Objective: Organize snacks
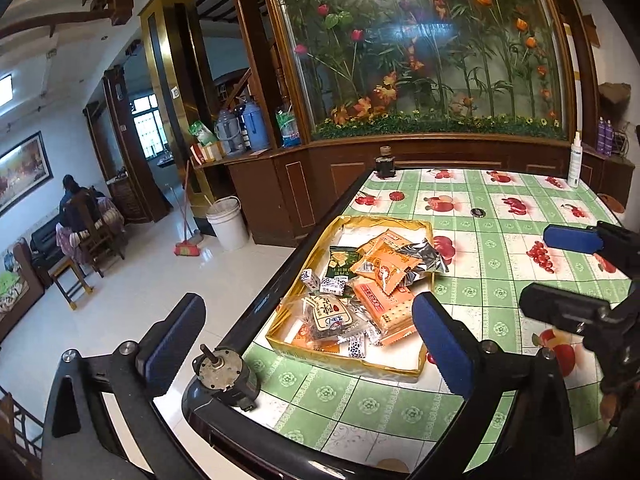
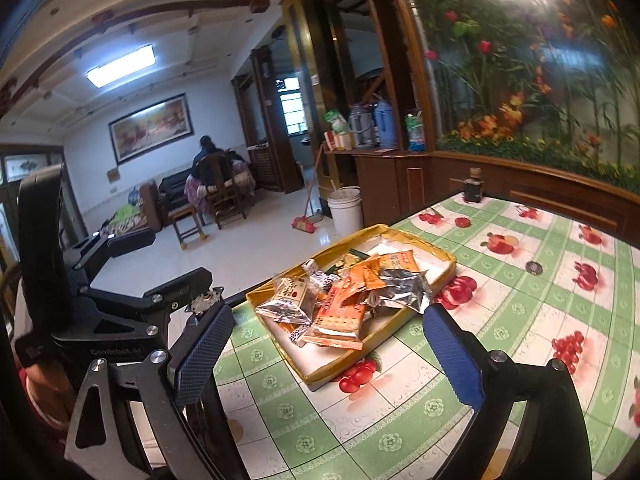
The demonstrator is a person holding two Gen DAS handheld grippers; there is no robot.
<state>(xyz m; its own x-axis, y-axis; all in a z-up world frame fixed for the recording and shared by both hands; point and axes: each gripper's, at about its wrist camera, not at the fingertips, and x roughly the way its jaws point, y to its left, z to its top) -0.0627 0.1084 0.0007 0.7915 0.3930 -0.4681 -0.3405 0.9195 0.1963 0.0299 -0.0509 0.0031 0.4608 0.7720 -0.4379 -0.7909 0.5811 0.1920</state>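
A shallow yellow cardboard tray (image 1: 416, 369) (image 2: 442, 256) lies on the table and holds a pile of snacks: orange cracker packets (image 1: 384, 308) (image 2: 338, 318), a green packet (image 1: 342, 262), a silver foil packet (image 1: 426, 256) (image 2: 404, 288) and small wrapped candies (image 1: 332, 285). My left gripper (image 1: 308, 344) is open and empty, just in front of the tray's near end. My right gripper (image 2: 328, 354) is open and empty, short of the tray; it also shows in the left wrist view (image 1: 568, 268), to the tray's right.
The table (image 1: 500, 292) has a green checked fruit-print cloth. A small motor (image 1: 224, 376) sits at its near corner. A dark bottle (image 1: 385, 164) and a white spray bottle (image 1: 575, 166) stand at the far edge. A cabinet, a bucket (image 1: 228, 222) and a broom are left.
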